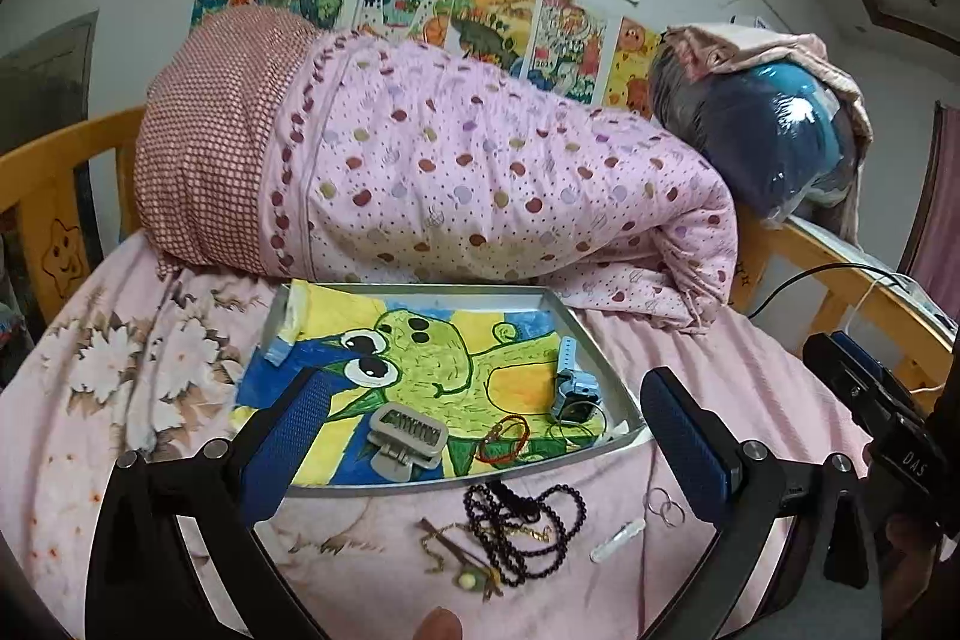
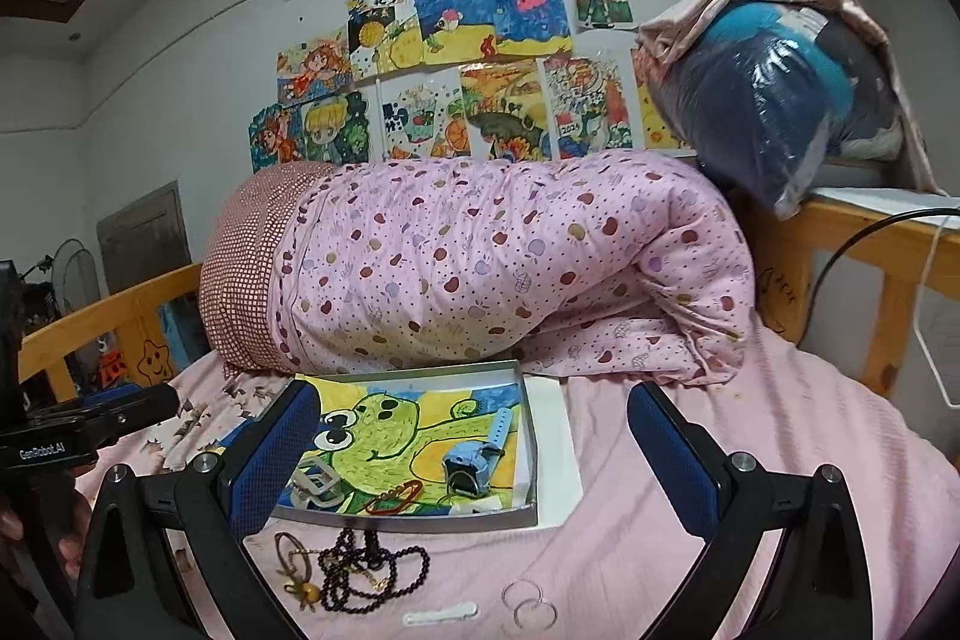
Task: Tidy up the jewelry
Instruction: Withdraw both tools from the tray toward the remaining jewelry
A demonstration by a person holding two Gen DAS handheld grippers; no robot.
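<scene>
A shallow metal tray (image 1: 594, 334) (image 2: 531, 436) lined with a frog drawing lies on the pink bed. In it lie a blue watch (image 1: 573, 379) (image 2: 477, 457), a grey hair claw (image 1: 405, 439) (image 2: 315, 481) and a red cord bracelet (image 1: 507, 439) (image 2: 396, 499). In front of the tray lie a dark bead necklace (image 1: 528, 526) (image 2: 366, 574), a gold chain with a yellow bead (image 1: 465, 562) (image 2: 303, 580), silver rings (image 1: 663, 505) (image 2: 531, 604) and a white clip (image 1: 618, 538) (image 2: 441, 617). My left gripper (image 1: 480, 454) is open above the loose pieces. My right gripper (image 2: 474, 460) is open and empty.
A rolled pink dotted quilt (image 1: 456, 178) (image 2: 480, 268) lies behind the tray. A wooden bed rail (image 1: 852, 274) (image 2: 870, 244) runs on the right, with a bagged blue bundle (image 1: 774, 142) (image 2: 780, 112) and a black cable (image 2: 840, 256). Drawings cover the wall.
</scene>
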